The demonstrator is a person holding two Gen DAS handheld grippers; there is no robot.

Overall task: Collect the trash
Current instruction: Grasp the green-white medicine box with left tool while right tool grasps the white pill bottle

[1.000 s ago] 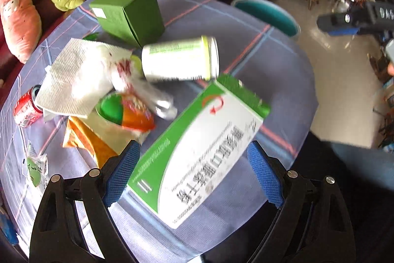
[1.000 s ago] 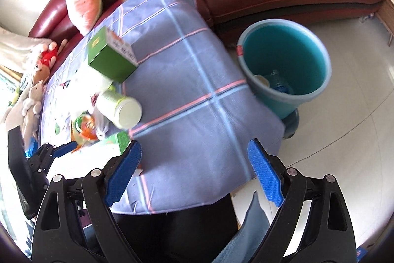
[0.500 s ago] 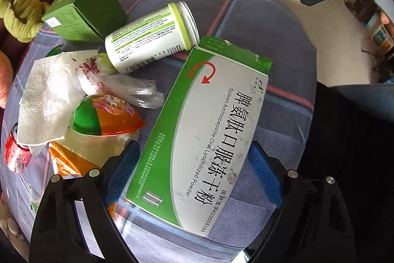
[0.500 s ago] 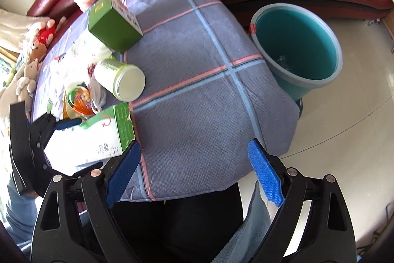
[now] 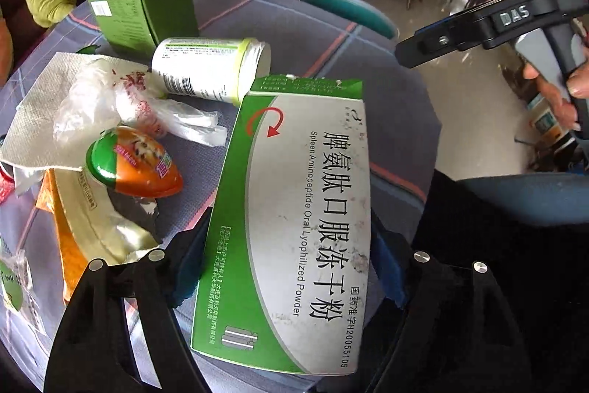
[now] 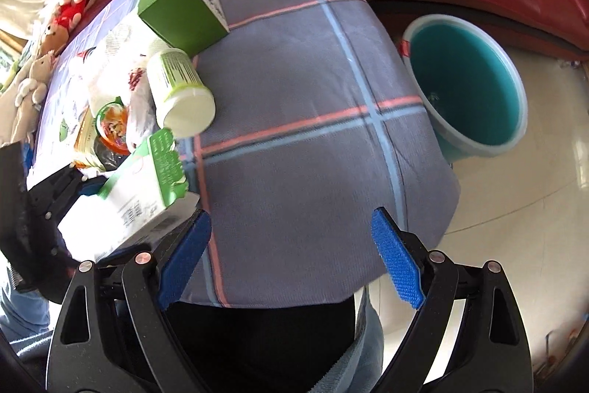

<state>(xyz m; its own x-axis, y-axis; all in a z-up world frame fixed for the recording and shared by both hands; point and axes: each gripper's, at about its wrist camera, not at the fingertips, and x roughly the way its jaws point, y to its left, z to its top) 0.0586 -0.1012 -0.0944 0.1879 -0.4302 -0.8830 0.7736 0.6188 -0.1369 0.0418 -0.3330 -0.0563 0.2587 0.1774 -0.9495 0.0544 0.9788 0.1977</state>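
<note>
Clamped one medicine box point(image 5: 294, 227) in left gripper point(image 5: 291, 267). Only from right gripper point(image 6: 291, 258), spread empty: one teal bucket's point(image 6: 515, 135) inside, ahead-right.

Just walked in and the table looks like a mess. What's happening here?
A person is clearing trash off the cloth-covered table. The left hand-held gripper has closed on a green-and-white medicine box, its blue pads against both long sides. The right hand-held gripper hovers open and empty over the table's near edge. A white canister, green carton, tissue and wrappers lie on the table; the teal bucket stands on the floor beside it.
</note>
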